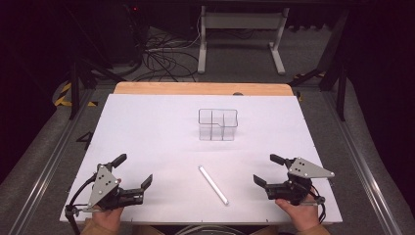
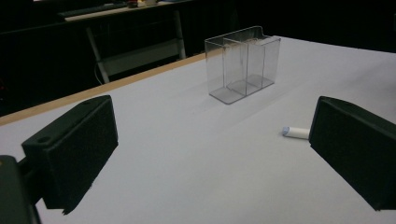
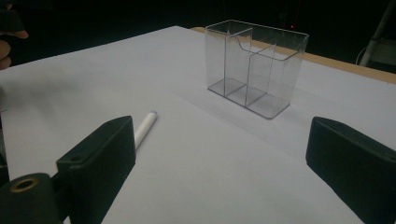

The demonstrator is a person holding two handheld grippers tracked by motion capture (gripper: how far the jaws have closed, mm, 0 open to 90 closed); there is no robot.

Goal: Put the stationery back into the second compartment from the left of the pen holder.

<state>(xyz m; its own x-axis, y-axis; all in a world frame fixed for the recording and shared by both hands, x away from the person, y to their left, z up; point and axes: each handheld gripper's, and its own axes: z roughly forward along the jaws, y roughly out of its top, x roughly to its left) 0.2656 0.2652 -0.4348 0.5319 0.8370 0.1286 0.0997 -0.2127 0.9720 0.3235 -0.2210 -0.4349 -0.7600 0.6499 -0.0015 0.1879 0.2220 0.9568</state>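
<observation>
A white marker pen lies slantwise on the white table sheet near the front, between my two grippers. Its tip peeks out beside a jaw in the left gripper view, and the pen lies left of centre in the right gripper view. A clear plastic organiser with several compartments stands upright and empty at mid-table; the box sits ahead of both cameras. My left gripper rests at the front left, open with nothing between its jaws. At the front right my right gripper is open and empty too.
The white sheet covers a wooden table whose far edge shows as a tan strip. Beyond it stand a white table frame and tangled cables on the floor. Metal rails run along both sides.
</observation>
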